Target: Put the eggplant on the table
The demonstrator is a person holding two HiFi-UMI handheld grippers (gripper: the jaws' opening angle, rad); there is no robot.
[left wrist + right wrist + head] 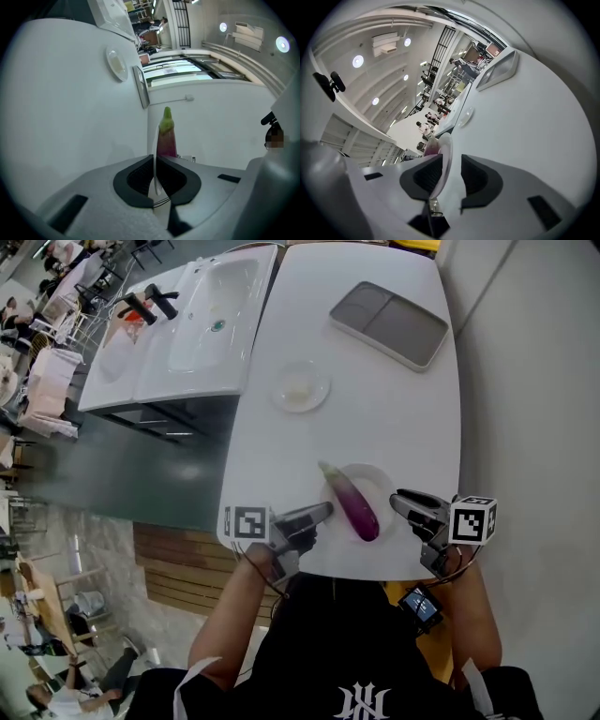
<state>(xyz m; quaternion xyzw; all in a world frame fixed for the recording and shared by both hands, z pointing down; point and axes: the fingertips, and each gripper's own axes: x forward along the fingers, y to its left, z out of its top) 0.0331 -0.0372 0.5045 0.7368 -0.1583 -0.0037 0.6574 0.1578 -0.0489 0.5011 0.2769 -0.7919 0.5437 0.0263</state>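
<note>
A purple eggplant [354,502] with a green stem lies on a white plate [378,480] near the table's front edge. My left gripper [322,513] is shut on the plate's left rim [154,151]; the left gripper view shows the eggplant [166,135] just beyond its jaws. My right gripper [399,503] stands open at the plate's right side. In the right gripper view the plate's thin rim [445,157] runs between the jaws, close to the left pad and with a gap to the right pad. A bit of the eggplant [431,148] shows behind the rim.
Mid-table sits a small clear dish [300,387], and a grey two-part tray [390,324] lies at the far right. A white sink unit [202,320] with black tap handles [150,304] adjoins the table [394,418] on the left. A wall runs along the right.
</note>
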